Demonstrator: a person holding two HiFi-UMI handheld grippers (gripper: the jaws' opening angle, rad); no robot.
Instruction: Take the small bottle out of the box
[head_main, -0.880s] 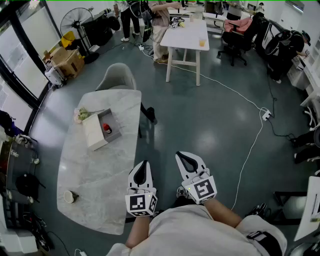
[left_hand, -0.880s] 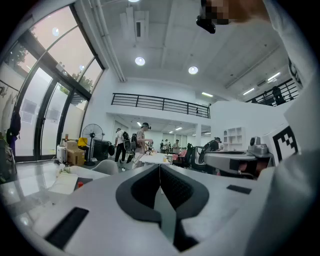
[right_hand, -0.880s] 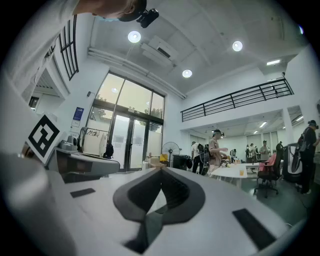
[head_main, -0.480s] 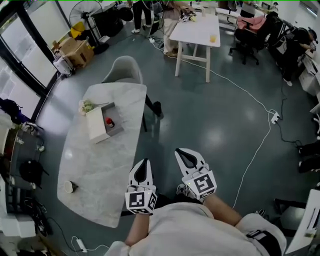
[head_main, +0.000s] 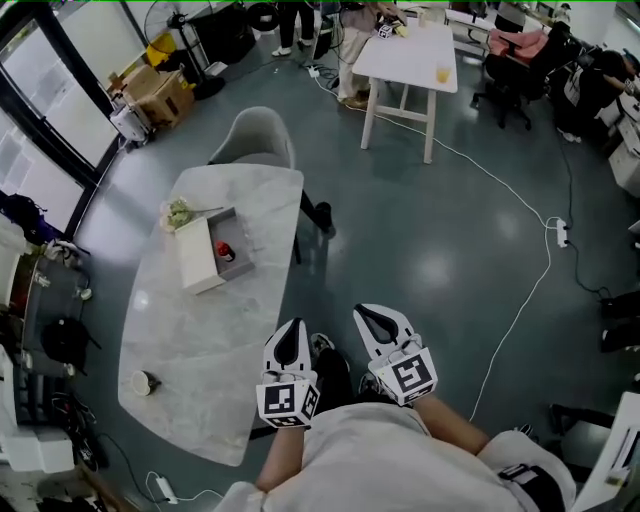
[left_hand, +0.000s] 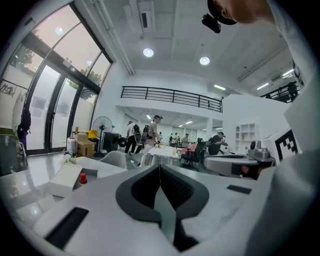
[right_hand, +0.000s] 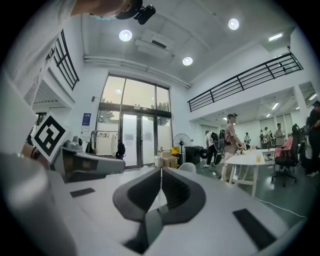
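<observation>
The pale marble surface (head_main: 190, 340) bore, upper left, a grey open box (head_main: 238, 230) holding a small red-capped bottle (head_main: 225, 252). The left hand-held gripper (head_main: 291, 335) and right hand-held gripper (head_main: 374, 318), closed and empty, likely had first to approach it.

Dark glossy floor (head_main: 430, 230), crossed at the right of the head view by a white cable (head_main: 520, 205). Pale marble table (head_main: 200, 340) at left centre, grey chair (head_main: 255, 140) at its far end; white table (head_main: 415, 50) at top; cardboard boxes (head_main: 160, 95) beside tall windows (head_main: 50, 120), upper left. White ceiling with round recessed lights (left_hand: 148, 52); black mezzanine railing (left_hand: 170, 95) below.
</observation>
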